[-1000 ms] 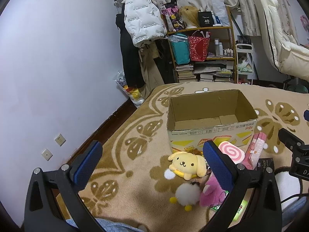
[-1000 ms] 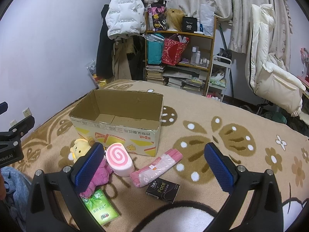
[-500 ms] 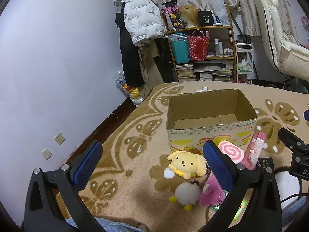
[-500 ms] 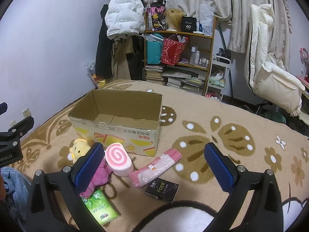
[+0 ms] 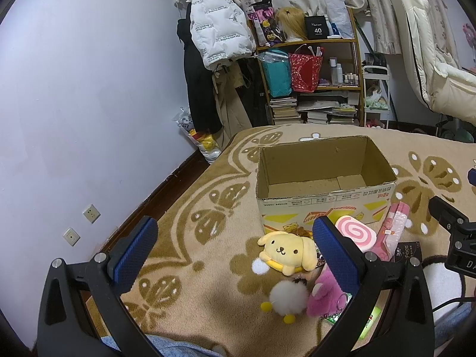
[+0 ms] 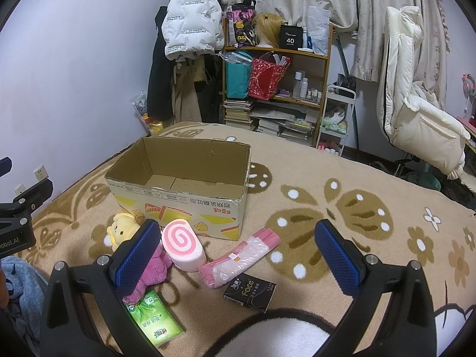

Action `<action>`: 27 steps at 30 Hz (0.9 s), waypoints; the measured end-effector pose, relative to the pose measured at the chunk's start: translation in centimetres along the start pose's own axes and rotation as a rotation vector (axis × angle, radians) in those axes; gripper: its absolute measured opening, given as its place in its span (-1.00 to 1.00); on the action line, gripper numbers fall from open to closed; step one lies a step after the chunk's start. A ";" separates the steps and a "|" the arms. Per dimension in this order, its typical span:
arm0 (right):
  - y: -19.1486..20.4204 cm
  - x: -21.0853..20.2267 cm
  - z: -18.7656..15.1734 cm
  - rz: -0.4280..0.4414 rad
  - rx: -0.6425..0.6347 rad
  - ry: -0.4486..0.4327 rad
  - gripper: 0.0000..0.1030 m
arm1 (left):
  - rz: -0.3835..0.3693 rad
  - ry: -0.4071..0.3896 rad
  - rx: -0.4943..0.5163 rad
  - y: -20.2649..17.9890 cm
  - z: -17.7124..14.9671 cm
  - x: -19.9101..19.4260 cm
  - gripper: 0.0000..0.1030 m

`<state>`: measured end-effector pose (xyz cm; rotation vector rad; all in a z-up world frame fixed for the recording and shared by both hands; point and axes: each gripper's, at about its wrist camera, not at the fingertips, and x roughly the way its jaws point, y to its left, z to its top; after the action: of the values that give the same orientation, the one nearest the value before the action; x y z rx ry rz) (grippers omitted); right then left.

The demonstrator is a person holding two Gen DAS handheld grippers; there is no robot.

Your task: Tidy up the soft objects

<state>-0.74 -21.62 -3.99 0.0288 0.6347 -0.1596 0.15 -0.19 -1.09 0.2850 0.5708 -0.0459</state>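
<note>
An open, empty cardboard box [image 5: 324, 178] [image 6: 178, 190] stands on the patterned carpet. In front of it lie a yellow dog plush [image 5: 287, 251] [image 6: 123, 229], a white pompom [image 5: 287, 299], a pink plush [image 5: 322, 294] [image 6: 153, 270], a pink swirl roll cushion [image 5: 355, 233] [image 6: 183, 244], a pink packet [image 6: 241, 255], a black "Face" pack [image 6: 250, 291] and a green tissue pack [image 6: 153, 318]. My left gripper [image 5: 235, 253] is open and empty above the carpet left of the toys. My right gripper [image 6: 238, 255] is open and empty above the pink packet.
A wooden shelf [image 6: 276, 89] with bags and books stands behind the carpet. Coats [image 5: 214, 59] hang by the wall on the left. A cream recliner [image 6: 416, 113] is at the right. Wall sockets [image 5: 90, 212] sit low on the left wall.
</note>
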 end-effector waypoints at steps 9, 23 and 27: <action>0.0 0.0 0.0 -0.001 0.000 0.000 1.00 | -0.001 0.003 0.002 -0.1 0.0 0.1 0.99; 0.1 0.1 -0.1 -0.001 0.001 -0.001 1.00 | -0.001 0.003 0.002 -0.1 0.1 0.1 0.99; 0.0 0.1 -0.1 -0.002 0.000 -0.001 1.00 | -0.003 0.004 0.004 -0.1 0.0 0.1 0.99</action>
<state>-0.75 -21.59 -4.10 0.0283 0.6339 -0.1618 0.24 -0.28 -1.14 0.2886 0.5750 -0.0490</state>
